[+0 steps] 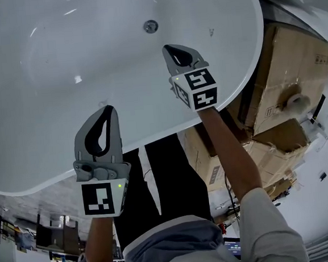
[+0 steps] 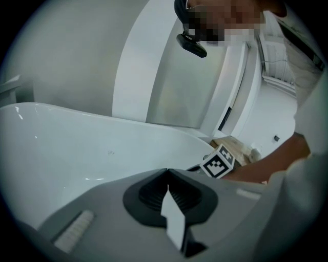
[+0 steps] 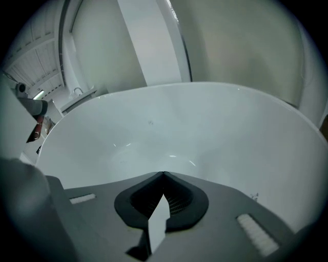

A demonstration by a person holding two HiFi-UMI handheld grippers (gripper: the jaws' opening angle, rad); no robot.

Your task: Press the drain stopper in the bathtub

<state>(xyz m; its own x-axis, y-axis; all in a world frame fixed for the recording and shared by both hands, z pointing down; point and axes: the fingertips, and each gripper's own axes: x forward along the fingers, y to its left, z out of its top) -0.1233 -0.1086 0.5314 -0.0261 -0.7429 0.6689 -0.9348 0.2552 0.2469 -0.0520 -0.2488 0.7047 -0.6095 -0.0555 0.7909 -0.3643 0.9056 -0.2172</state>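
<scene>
Drain stopper (image 1: pixel 151 26): small round chrome cap set in the bathtub (image 1: pixel 241 72) floor, ahead of the right tongs (image 1: pixel 167 48), well apart. Probably rigid, spring-loaded and slick. No grip needed, push straight down on its centre. Right tongs and left tongs (image 1: pixel 111 109) are both closed tip-to-tip and empty. Left sits over the near rim.

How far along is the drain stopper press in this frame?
Nothing looks done: the drain stopper sits untouched on the bathtub floor. In hand: the right tongs, shut and empty, hover above the basin short of it; the left tongs, also shut, hang by the near rim. Left: lowering onto the stopper and pressing.
</scene>
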